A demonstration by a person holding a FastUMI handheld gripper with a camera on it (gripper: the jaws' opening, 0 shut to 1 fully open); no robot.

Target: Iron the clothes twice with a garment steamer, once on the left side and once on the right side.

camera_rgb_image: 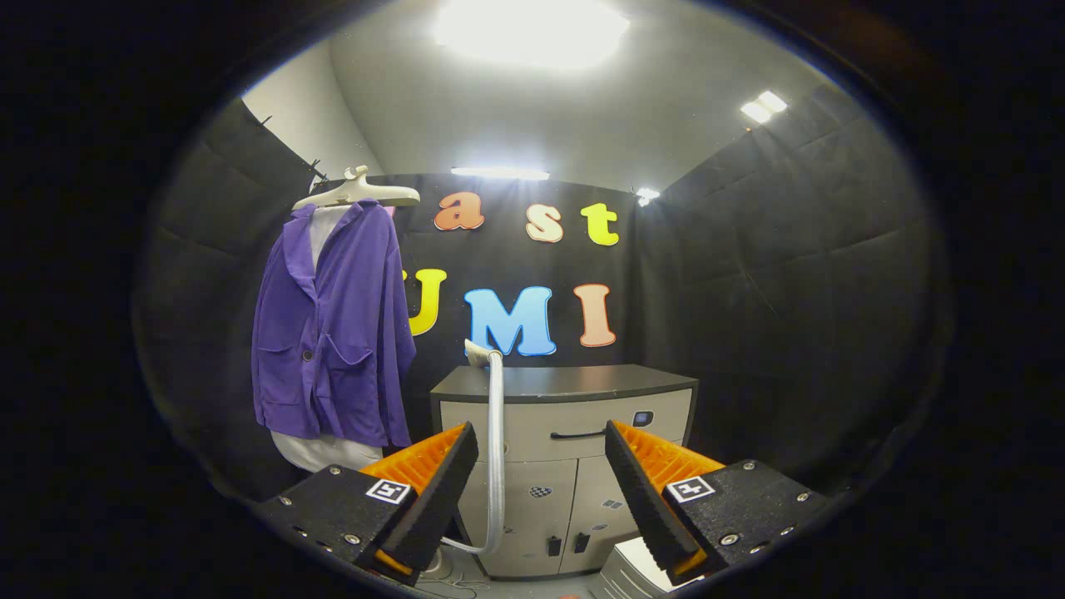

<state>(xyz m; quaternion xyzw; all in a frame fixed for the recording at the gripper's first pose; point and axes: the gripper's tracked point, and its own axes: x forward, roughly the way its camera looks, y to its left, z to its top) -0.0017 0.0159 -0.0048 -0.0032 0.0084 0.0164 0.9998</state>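
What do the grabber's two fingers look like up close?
The gripper has two wedge-shaped fingers with ridged, zigzag backs. Each sits on a flat black block with small silver screws and a white square tag bearing a black pattern. The fingers stand open.

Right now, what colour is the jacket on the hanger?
Purple. The jacket shows best in the gripper view, left of the cabinet.

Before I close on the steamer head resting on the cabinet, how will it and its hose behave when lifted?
The steamer head looks small, so probably light. Its hose droops down the cabinet front and loops near the floor, so it is likely floppy and will drag. The gripper is open, with nothing between its fingers.
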